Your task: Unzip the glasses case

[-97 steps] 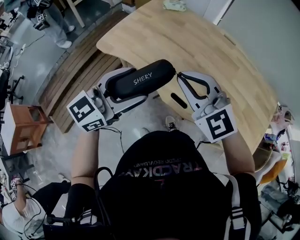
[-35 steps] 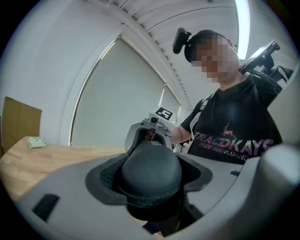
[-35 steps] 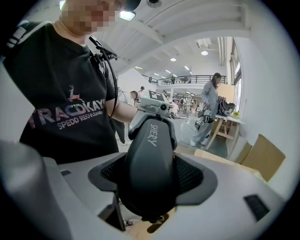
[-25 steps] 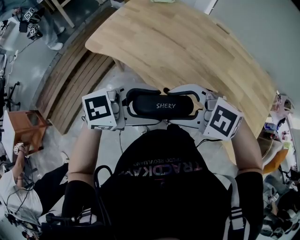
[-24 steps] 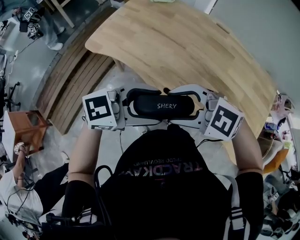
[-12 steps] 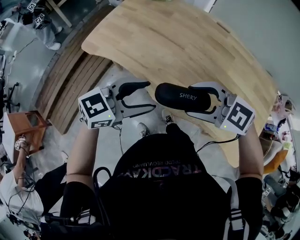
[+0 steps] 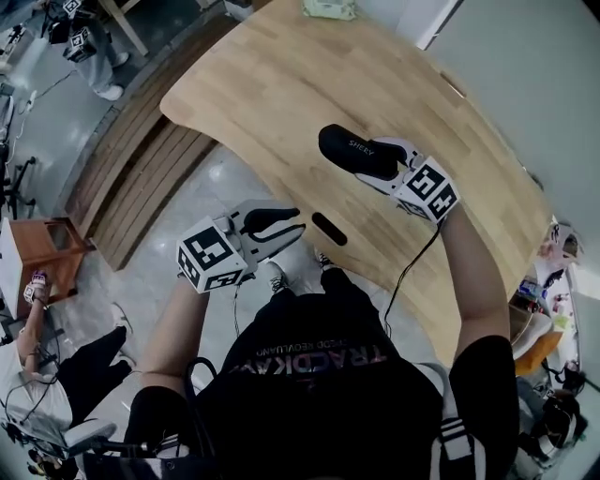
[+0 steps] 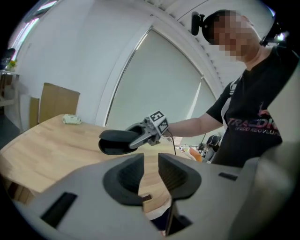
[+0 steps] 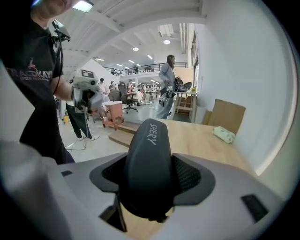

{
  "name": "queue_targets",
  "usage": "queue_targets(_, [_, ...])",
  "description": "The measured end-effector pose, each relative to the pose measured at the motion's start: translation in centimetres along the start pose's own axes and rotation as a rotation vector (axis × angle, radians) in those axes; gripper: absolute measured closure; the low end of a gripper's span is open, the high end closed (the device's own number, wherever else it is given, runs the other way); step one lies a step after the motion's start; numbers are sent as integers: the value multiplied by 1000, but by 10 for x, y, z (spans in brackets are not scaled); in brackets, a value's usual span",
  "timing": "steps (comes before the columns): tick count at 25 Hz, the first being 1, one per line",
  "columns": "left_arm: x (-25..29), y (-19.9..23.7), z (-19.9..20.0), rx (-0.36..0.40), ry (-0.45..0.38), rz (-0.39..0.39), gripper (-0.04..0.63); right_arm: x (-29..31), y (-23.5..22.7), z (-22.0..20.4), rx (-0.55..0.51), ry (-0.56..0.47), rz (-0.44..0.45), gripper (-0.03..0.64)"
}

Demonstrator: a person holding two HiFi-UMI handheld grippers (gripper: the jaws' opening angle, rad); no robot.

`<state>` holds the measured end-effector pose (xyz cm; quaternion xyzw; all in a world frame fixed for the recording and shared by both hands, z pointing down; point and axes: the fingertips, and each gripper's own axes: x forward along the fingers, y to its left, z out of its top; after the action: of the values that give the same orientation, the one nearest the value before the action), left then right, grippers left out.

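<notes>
My right gripper (image 7: 382, 161) was clamped on the glasses case (image 7: 352, 148). Its dark, finely textured fingers (image 9: 193, 174) pressed on both long sides of the near end, so most of the case stuck out ahead of them. The case was a smooth, matt black shell, oblong and rounded like a long pebble, with pale lettering along its top. I could not make out its zip. It hung over the counter (image 7: 281, 84), a pale wooden slab with visible grain, a curved edge and a dark oval slot (image 7: 328, 228) near that edge. Whether the case touched the wood I couldn't tell. Far beyond the fingers lay a small, soft-looking, pale green bundle (image 7: 328, 8). My left gripper (image 7: 284, 223), light grey plastic, was well apart from the case and off the counter's edge. Its fingers (image 8: 124, 176) were closing, with a narrow gap and nothing between them.
</notes>
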<state>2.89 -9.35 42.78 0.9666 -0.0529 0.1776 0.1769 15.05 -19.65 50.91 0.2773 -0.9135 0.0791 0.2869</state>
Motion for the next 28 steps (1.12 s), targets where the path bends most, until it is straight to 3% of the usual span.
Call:
queue_targets(5, [3,20,-22,-109,12,144,568,65,-70,-33,5,95,3,314])
queue_targets(15, [11,24,-60,-297,-3,285,572,151,-133,-53,-103,168,89,316])
queue_targets(28, [22,12,-66,-346,-12,340,572,171,-155,-71,-208,221,133,311])
